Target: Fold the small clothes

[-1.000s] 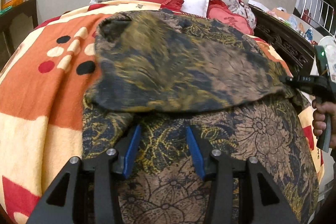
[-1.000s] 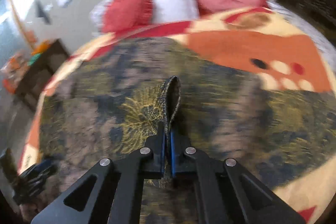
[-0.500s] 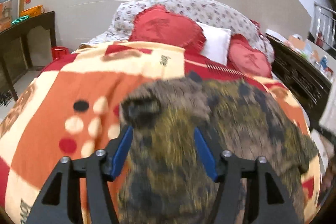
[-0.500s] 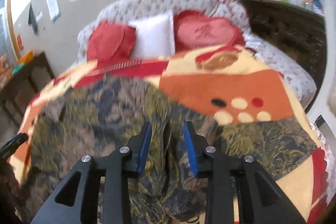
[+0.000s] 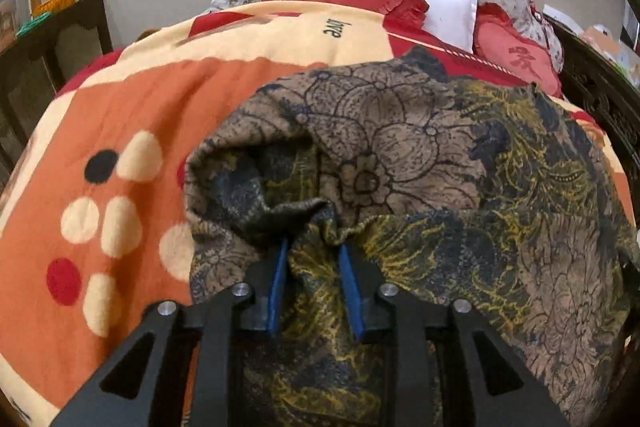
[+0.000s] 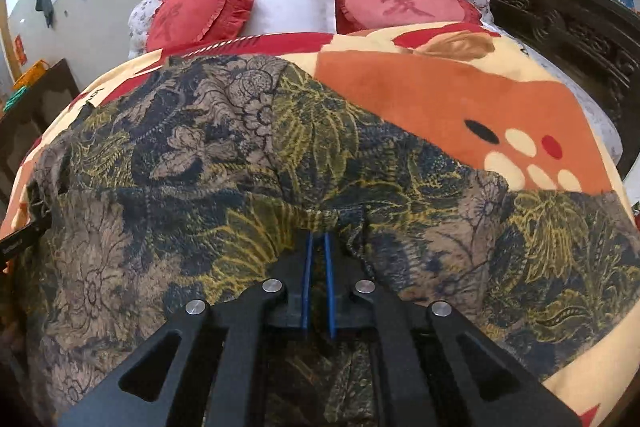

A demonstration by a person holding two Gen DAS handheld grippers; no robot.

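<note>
A dark floral garment [image 5: 400, 155], brown, navy and yellow, lies spread and partly folded over on the bed. In the left wrist view my left gripper [image 5: 314, 245] sits at a bunched fold near the garment's left side. Its jaws are closing, and puckered cloth is caught between the blue pads [image 5: 277, 287]. In the right wrist view the same garment [image 6: 208, 155] covers the near half of the bed. My right gripper [image 6: 318, 237] is closing too, its pads almost together and pinching a gathered edge of the cloth.
An orange, cream and red blanket [image 5: 132, 115] covers the bed under the garment. Red heart cushions [image 6: 396, 7] and a white pillow [image 6: 296, 3] lie at the head. Dark carved wooden furniture [image 6: 560, 27] runs along the right, and a dark table [image 5: 52, 39] stands at the left.
My left gripper moved across the garment to a bunched fold and its jaws narrowed on it. My right gripper let go of its upright fold, opened, then closed on a gathered edge.
</note>
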